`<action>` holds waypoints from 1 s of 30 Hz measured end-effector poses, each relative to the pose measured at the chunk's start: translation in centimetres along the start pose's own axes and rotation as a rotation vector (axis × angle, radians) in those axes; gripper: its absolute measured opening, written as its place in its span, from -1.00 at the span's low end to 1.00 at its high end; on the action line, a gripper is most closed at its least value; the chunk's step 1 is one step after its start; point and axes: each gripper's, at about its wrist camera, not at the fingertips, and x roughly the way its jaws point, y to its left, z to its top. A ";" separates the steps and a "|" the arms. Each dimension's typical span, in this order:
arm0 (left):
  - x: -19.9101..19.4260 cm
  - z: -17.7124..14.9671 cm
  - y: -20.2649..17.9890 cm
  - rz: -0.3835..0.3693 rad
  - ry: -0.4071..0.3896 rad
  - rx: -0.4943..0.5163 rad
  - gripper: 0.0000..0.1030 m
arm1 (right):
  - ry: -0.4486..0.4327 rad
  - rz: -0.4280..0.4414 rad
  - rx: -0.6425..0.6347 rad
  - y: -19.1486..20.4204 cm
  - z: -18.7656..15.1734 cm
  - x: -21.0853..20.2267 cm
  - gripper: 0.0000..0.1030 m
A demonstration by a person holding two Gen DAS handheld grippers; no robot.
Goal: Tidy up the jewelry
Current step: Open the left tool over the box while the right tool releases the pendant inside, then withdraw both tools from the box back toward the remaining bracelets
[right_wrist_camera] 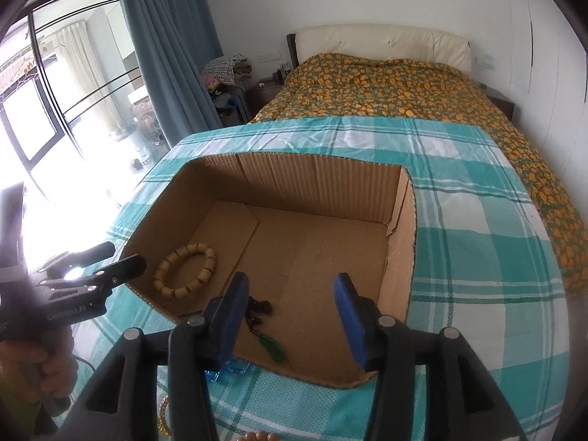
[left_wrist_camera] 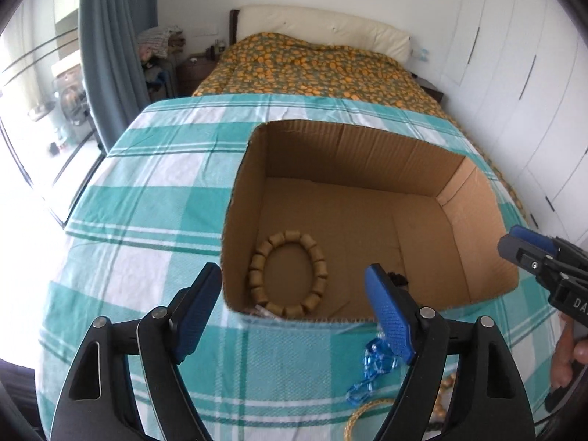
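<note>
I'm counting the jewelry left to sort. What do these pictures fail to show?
- Left wrist view: woven gold bangle cut off by the bottom edge and finger.
- Right wrist view: clear blue chain mostly hidden behind the right gripper finger.
- Right wrist view: tan bead string cropped at the bottom edge.

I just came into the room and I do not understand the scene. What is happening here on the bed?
A person is sorting jewelry into a cardboard box on a checked cloth, with a gripper in each hand. Both the left gripper and the right gripper are open and empty above the box. A wooden bead bracelet and a green pendant on a dark cord already lie inside. A blue chain waits outside.
</note>
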 end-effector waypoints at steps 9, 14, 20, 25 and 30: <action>-9.4 -8.1 1.5 -0.001 -0.065 -0.016 0.77 | -0.111 -0.059 -0.090 3.7 -7.6 -9.3 0.24; -14.2 -12.8 1.7 0.036 -0.126 -0.017 0.87 | -0.170 -0.113 -0.078 5.0 -12.8 -13.8 0.24; -17.7 -17.0 3.3 0.031 -0.146 -0.096 0.87 | -0.197 -0.138 0.000 5.7 -18.6 -17.9 0.24; -20.5 -18.5 4.3 0.046 -0.185 -0.106 0.87 | -0.219 -0.194 -0.028 5.8 -20.1 -20.3 0.24; -22.4 -17.9 5.5 0.079 -0.281 -0.162 0.93 | -0.267 -0.238 -0.053 4.6 -19.2 -22.4 0.27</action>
